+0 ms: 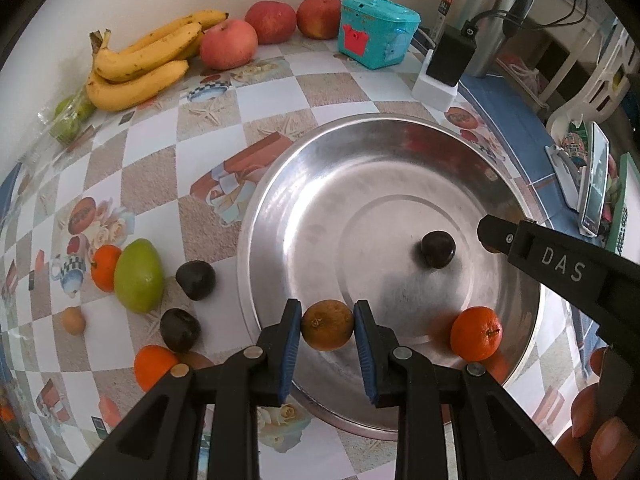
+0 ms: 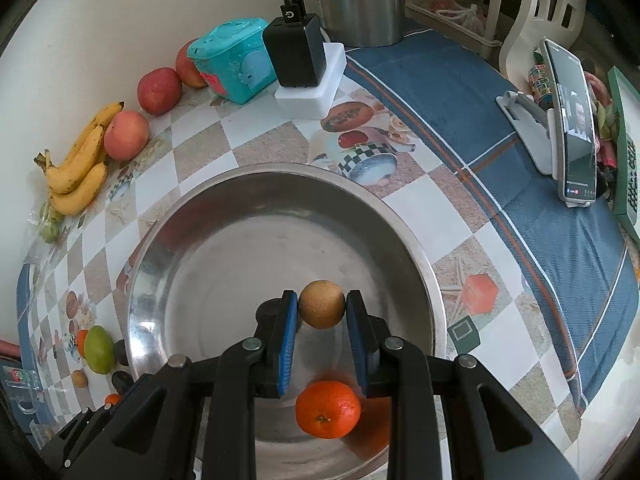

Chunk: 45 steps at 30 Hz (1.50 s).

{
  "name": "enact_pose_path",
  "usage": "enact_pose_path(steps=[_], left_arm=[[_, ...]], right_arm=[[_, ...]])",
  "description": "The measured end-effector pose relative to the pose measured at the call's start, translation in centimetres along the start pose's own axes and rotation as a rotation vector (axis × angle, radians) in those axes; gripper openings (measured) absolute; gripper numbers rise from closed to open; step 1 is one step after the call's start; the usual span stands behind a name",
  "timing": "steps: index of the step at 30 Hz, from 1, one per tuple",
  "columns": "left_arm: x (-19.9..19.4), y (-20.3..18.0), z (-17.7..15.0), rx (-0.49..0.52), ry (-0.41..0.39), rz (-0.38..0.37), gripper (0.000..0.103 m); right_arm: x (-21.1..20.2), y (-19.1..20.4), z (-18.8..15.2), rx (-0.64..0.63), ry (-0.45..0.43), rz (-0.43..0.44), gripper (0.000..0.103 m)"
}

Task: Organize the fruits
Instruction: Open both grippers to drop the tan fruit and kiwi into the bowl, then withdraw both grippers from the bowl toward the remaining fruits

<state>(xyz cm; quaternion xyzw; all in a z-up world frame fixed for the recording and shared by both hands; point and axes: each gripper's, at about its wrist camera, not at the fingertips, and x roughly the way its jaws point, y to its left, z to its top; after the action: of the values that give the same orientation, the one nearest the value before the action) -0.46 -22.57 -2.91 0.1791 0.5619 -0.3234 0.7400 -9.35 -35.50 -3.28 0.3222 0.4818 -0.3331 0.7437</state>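
My left gripper (image 1: 327, 326) is shut on a brownish-orange round fruit (image 1: 327, 325) and holds it over the near rim of a steel basin (image 1: 320, 184). My right gripper (image 2: 322, 312) is shut on a tan round fruit (image 2: 322, 309) above the basin (image 2: 224, 216). Inside the basin lie a dark plum (image 1: 438, 249) and a tangerine (image 1: 476, 333), which also shows under my right gripper (image 2: 328, 409). On the table left of the basin lie a green mango (image 1: 139, 276), two dark plums (image 1: 196, 280), tangerines (image 1: 105, 268) and a small tan fruit (image 1: 73, 320).
Bananas (image 1: 140, 64) and three apples (image 1: 229, 44) lie along the back wall with bagged green fruit (image 1: 70, 118). A teal box (image 1: 376, 32), a black charger on a white base (image 2: 308, 76), a steel kettle (image 2: 356, 0) and a phone on a stand (image 2: 576, 124) stand at the back right.
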Motion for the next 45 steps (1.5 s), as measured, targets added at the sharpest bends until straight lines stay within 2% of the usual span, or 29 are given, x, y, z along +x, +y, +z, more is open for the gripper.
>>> enact_pose_path(steps=[4, 6, 11, 13, 14, 16, 20, 22, 24, 30, 34, 38, 40, 41, 42, 44, 45], left_arm=[[-0.2, -0.1, 0.1, 0.003, -0.002, -0.004, 0.033], [-0.2, -0.1, 0.1, 0.003, -0.004, -0.003, 0.038], [-0.8, 0.4, 0.3, -0.012, -0.016, -0.012, 0.039], [-1.2, 0.8, 0.4, -0.024, -0.025, -0.019, 0.044], [-1.4, 1.0, 0.4, -0.031, -0.03, -0.021, 0.046], [-1.9, 1.7, 0.5, -0.053, -0.039, -0.026, 0.046], [-2.6, 4.2, 0.7, -0.137, -0.059, -0.037, 0.046], [-3.0, 5.9, 0.7, -0.196, -0.066, -0.042, 0.049], [-3.2, 7.8, 0.6, -0.265, -0.073, -0.039, 0.058], [-3.5, 12.3, -0.1, -0.425, -0.087, -0.019, 0.059], [-3.7, 14.1, -0.6, -0.48, -0.098, 0.009, 0.059], [-3.9, 14.9, -0.8, -0.503, -0.101, 0.004, 0.059], [-3.8, 15.1, -0.8, -0.506, -0.099, 0.011, 0.066], [-3.8, 15.1, -0.8, -0.508, -0.098, 0.016, 0.08], [-3.7, 15.2, -0.9, -0.512, -0.097, 0.03, 0.094], [-3.6, 15.3, -1.0, -0.518, -0.094, 0.051, 0.103], [-3.5, 15.4, -1.1, -0.52, -0.093, 0.058, 0.103]], right_arm=[[0.0, -0.2, 0.0, 0.01, 0.0, -0.008, 0.028], [0.0, -0.4, 0.1, 0.017, -0.001, -0.013, 0.037], [-0.2, -0.6, 0.2, 0.023, -0.01, -0.013, 0.038], [-0.3, -0.5, 0.2, 0.023, -0.011, -0.009, 0.043], [-0.4, -0.5, 0.2, 0.023, -0.013, -0.006, 0.049], [-0.6, -0.4, 0.3, 0.021, -0.019, 0.002, 0.051], [-1.0, 0.0, 0.3, 0.006, -0.031, 0.007, 0.051], [-1.0, 0.4, 0.2, -0.005, -0.029, 0.018, 0.051], [-1.0, 0.8, 0.1, -0.019, -0.023, 0.027, 0.051], [-0.8, 2.7, -0.6, -0.074, 0.001, 0.059, 0.051], [-1.3, 4.1, -1.0, -0.125, 0.002, 0.081, 0.051], [-1.6, 5.0, -1.3, -0.159, -0.003, 0.086, 0.051], [-1.8, 5.3, -1.4, -0.175, -0.005, 0.088, 0.051], [-1.7, 5.5, -1.3, -0.185, -0.005, 0.087, 0.053], [-1.7, 5.6, -1.4, -0.192, -0.005, 0.086, 0.063], [-1.6, 5.9, -1.5, -0.208, -0.008, 0.077, 0.078], [-1.7, 6.1, -1.5, -0.216, -0.012, 0.072, 0.079]])
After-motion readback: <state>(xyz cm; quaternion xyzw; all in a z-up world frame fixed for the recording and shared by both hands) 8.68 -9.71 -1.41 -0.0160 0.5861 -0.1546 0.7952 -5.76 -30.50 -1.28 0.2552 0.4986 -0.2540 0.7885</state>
